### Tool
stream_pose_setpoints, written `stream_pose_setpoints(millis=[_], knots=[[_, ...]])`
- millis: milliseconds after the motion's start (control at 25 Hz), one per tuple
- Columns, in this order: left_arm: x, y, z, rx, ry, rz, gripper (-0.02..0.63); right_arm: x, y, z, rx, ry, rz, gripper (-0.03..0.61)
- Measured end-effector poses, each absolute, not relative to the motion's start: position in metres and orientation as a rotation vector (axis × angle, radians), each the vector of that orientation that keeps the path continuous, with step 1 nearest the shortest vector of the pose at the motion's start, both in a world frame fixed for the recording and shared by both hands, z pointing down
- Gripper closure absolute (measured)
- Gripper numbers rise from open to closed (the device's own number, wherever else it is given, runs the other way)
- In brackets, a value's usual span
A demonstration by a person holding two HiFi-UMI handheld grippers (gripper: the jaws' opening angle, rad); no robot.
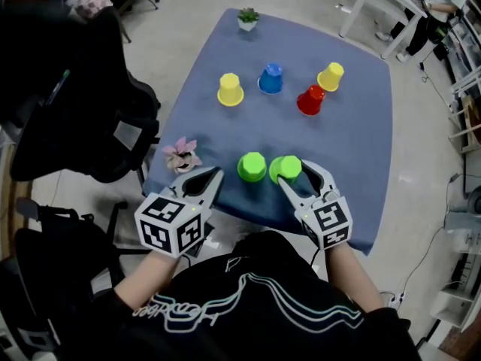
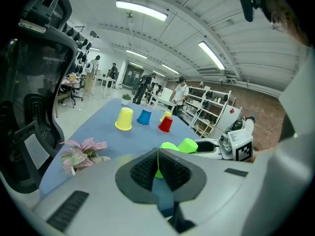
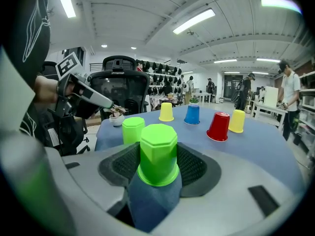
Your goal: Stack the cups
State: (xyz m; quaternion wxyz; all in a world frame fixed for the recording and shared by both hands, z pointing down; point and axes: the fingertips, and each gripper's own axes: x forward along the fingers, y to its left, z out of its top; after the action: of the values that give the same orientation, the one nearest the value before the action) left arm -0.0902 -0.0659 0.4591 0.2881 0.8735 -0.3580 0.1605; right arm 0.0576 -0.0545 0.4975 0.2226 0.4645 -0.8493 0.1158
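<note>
Right gripper: its jaws were closed against the flanks of the held green cup. In the right gripper view the cup filled the gap between the pads.
Held green cup: upside down at the near edge of the table. Whether its rim sat on the blue cloth or hung just above could not be told, as the jaws cut off its lower sides in the head view.
Left gripper: jaws together at the tips with nothing between them. In its own view only a thin slit showed.
Free green cup: upside down just beside the held one, between the two grippers. Its lower half was hidden behind the left jaws in the left gripper view.
Far cups: left yellow cup, blue cup, red cup and right yellow cup all stood mouth down, well apart from the green pair.
Right yellow cup: mostly covered by the red cup in the left gripper view.
Pink-leaved plant: near the left gripper, at the table's left edge.
Potted plant: at the far edge, too small to make out further.
Table's near edge: hidden by the grippers and the person's body.
</note>
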Motion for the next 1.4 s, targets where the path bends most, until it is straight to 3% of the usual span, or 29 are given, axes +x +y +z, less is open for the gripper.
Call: stream_pose_setpoints(millis=[680,840,1400], knots=[[-0.086,-0.062,0.47,2.302,-0.969,0.442,0.588,0.054,-0.049,0.52,1.196,-2.347,0.334,0.328],[-0.082,-0.066,0.47,2.292,-0.968,0.442,0.588,0.053,-0.046,0.521,1.148,-2.378,0.357,0.271],[-0.088,-0.101,0.442,2.282,-1.062,0.368,0.588,0.066,-0.081,0.435,1.038,-2.523,0.348,0.261]])
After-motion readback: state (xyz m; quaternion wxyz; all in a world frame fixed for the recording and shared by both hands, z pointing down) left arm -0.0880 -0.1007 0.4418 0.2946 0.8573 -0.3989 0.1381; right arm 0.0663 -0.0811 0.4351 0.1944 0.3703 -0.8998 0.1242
